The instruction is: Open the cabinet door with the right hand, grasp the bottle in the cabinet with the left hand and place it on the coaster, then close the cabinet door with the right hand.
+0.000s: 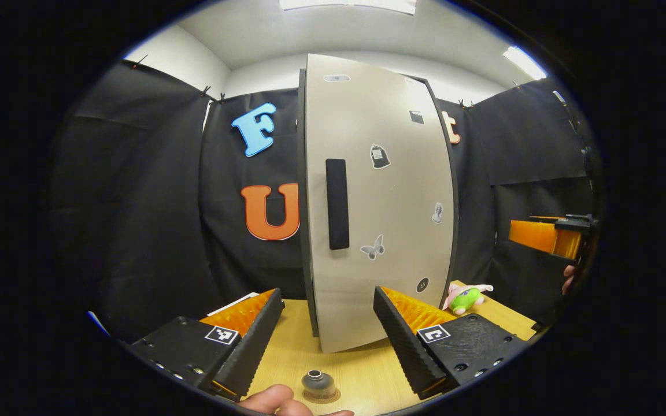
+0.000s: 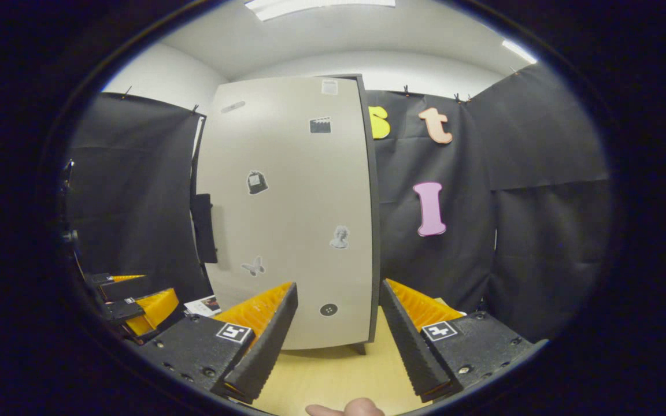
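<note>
Bottle (image 1: 317,382) upright on coaster (image 1: 320,396); cabinet door (image 1: 376,202) closed; both grippers' jaws apart, empty

Each gripper, the left gripper (image 1: 328,329) and the right gripper (image 2: 337,323), has ribbed wedge fingers, black screwed blocks and square black-and-white markers at lower frame.

Shut cabinet door (image 1: 379,202) blocking access
</note>
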`<act>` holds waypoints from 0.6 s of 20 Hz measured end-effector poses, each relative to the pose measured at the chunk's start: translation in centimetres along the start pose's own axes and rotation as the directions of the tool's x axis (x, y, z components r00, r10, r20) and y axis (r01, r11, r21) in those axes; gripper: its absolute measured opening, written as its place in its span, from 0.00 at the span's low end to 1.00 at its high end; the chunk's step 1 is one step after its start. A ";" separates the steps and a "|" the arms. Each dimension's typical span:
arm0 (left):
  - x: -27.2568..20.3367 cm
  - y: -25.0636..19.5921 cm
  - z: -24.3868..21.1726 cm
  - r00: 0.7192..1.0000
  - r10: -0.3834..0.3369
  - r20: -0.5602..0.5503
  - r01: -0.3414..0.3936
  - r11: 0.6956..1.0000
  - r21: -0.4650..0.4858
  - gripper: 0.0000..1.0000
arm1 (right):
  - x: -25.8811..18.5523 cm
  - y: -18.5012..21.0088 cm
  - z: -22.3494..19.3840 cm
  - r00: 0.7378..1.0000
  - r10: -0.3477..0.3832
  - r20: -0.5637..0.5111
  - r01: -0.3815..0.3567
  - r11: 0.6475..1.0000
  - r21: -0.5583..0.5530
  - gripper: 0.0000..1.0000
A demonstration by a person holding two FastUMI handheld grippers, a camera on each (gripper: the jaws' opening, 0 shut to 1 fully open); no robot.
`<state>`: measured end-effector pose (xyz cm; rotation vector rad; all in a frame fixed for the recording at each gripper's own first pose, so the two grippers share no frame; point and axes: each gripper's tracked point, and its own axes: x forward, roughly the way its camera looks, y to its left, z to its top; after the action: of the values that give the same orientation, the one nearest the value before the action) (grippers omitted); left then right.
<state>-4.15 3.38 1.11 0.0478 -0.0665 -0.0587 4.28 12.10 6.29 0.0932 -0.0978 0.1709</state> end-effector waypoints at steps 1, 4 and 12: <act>0.2 -0.2 0.3 1.000 -0.012 0.007 0.012 1.000 -0.009 1.00 | 0.0 0.0 0.1 1.000 -0.008 0.005 0.008 1.000 -0.002 0.93; 0.8 -0.3 0.7 0.999 -0.036 0.017 0.037 0.999 -0.033 0.96 | -0.2 -0.8 0.1 0.998 -0.067 0.021 0.067 0.997 -0.043 0.94; 2.0 -0.2 0.9 0.997 -0.071 0.026 0.073 0.992 -0.099 0.96 | 1.0 0.3 0.4 0.999 -0.040 0.003 0.040 0.999 -0.007 0.93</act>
<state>-2.20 2.98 2.16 -0.0505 -0.0841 -0.1348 5.22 12.58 6.77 0.0880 -0.0990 0.1301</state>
